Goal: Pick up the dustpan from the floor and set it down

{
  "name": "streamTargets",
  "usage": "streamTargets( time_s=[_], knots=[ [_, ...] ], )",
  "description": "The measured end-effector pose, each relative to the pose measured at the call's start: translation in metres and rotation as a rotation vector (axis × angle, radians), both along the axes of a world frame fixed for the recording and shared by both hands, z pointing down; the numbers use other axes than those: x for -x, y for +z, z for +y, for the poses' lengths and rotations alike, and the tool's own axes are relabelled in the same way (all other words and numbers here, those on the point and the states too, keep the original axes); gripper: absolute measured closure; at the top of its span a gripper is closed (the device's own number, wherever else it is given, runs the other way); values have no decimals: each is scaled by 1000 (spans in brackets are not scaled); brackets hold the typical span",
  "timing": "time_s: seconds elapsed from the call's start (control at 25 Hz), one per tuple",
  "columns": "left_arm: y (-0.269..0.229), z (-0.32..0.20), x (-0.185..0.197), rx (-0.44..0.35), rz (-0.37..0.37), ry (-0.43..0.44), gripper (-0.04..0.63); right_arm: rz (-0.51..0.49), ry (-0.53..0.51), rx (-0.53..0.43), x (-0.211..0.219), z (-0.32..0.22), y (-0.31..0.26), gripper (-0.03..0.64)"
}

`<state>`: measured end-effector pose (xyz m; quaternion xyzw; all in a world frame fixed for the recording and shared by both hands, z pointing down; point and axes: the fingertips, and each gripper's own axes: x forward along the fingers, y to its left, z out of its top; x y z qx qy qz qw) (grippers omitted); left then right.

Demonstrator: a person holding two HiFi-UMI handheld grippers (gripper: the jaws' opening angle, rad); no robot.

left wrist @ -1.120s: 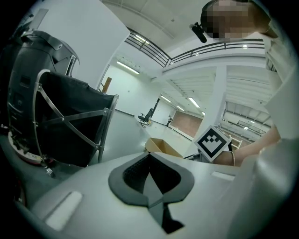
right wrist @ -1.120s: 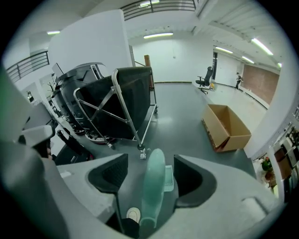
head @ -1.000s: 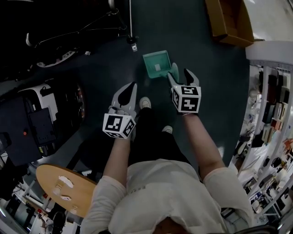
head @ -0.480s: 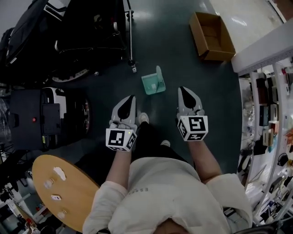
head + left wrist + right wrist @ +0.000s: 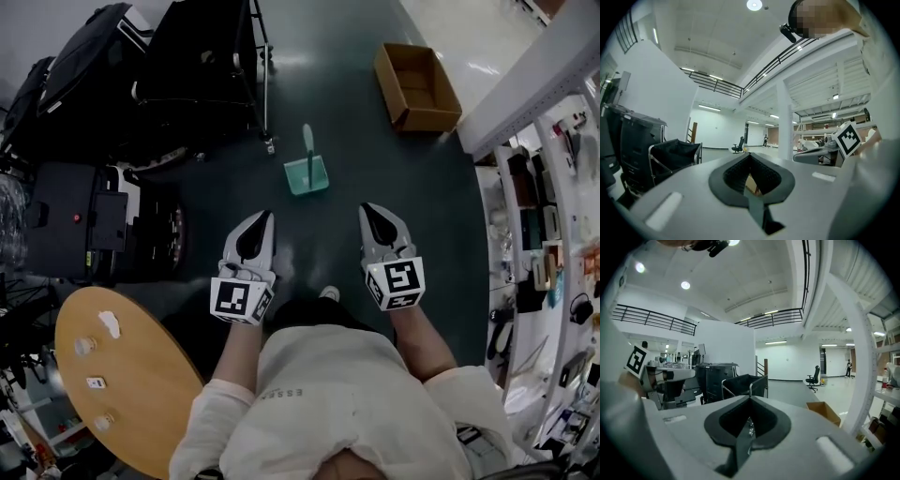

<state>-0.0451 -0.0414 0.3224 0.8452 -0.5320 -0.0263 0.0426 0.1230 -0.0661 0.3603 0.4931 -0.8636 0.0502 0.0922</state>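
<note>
Both grippers closed and empty, dustpan down on the floor.

The left gripper (image 5: 262,217) and the right gripper (image 5: 367,210) were held side by side in front of the person. Each had its fingers shut tip to tip with nothing between them, as each gripper's own view showed. The teal dustpan (image 5: 307,174) sat on the dark floor (image 5: 375,159) ahead of them, apart from both and roughly in line with the gap between them, its handle at the far end. An open brown cardboard box (image 5: 417,86) lay farther off to its right, and a black fabric cart (image 5: 202,56) stood to its left.
</note>
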Motion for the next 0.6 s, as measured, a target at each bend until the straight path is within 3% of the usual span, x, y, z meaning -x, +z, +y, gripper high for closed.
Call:
streamTargets(
  time_s=[0.12, 0.6],
  knots=[
    [4, 30, 2, 21, 31, -19, 580, 4, 6, 6, -8, 32, 4, 624],
    [-10, 204, -7, -13, 36, -19, 580, -10, 11, -13, -2, 193, -16, 624]
  ],
)
